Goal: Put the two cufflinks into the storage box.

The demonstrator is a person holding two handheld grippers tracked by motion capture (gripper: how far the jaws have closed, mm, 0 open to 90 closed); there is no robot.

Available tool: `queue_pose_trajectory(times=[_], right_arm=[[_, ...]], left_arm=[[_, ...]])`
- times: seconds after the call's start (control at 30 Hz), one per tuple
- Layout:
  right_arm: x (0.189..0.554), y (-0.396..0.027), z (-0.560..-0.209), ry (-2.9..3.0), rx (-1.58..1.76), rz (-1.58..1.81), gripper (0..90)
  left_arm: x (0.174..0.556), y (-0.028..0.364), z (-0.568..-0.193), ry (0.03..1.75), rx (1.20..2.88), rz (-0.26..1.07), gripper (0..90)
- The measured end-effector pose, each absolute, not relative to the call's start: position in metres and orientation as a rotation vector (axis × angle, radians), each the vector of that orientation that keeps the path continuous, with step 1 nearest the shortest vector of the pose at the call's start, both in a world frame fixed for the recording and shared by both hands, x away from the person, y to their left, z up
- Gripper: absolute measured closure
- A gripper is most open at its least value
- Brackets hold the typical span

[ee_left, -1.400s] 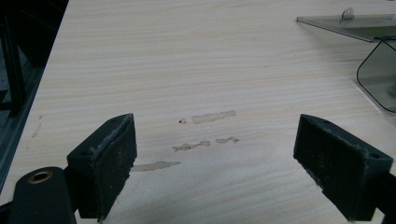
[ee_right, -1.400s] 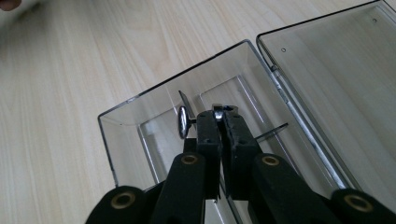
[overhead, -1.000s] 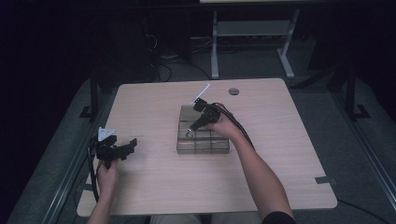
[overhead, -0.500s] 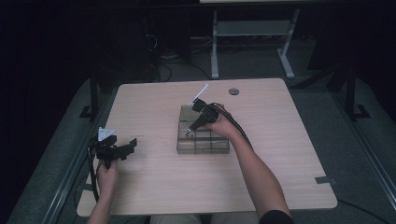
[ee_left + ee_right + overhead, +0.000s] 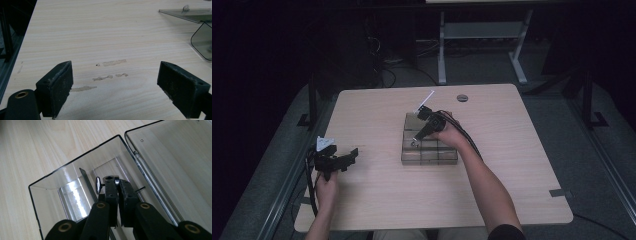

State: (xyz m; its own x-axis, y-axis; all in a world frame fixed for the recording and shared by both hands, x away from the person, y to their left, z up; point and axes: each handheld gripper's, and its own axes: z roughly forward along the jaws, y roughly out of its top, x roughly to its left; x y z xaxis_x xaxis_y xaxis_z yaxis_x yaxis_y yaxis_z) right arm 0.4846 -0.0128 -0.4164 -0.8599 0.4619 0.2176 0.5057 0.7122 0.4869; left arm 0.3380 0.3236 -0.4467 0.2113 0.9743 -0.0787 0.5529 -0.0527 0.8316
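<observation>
Now the right gripper [image 5: 117, 181] has a lid knob [image 5: 98, 185] of the clear compartment box [image 5: 430, 145] mid-worktop.
Its jaws are clenched, a small metal knob at their tips with the lid [image 5: 86, 183] raised on edge over the open compartment. Left gripper [image 5: 115, 82] idles released at the left edge. Next, probably: swing the lid without slipping off.

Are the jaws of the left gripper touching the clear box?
Apart. In the high view the left gripper sits near the table's left edge, with bare wood between it and the clear box. The left gripper view shows its jaws open over bare table.
</observation>
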Motion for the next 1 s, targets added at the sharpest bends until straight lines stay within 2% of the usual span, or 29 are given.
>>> queue_pose_trajectory(times=[0.5,1.0], right_arm=[[0.483,-0.015,-0.412,-2.815,-0.791,-0.874,83.9],[0.478,-0.035,-0.400,-2.779,-0.794,-0.934,79.7]], left_arm=[[0.338,0.323,-0.447,1.444,1.708,0.685,12.8],[0.339,0.322,-0.447,1.439,1.715,0.687,12.8]])
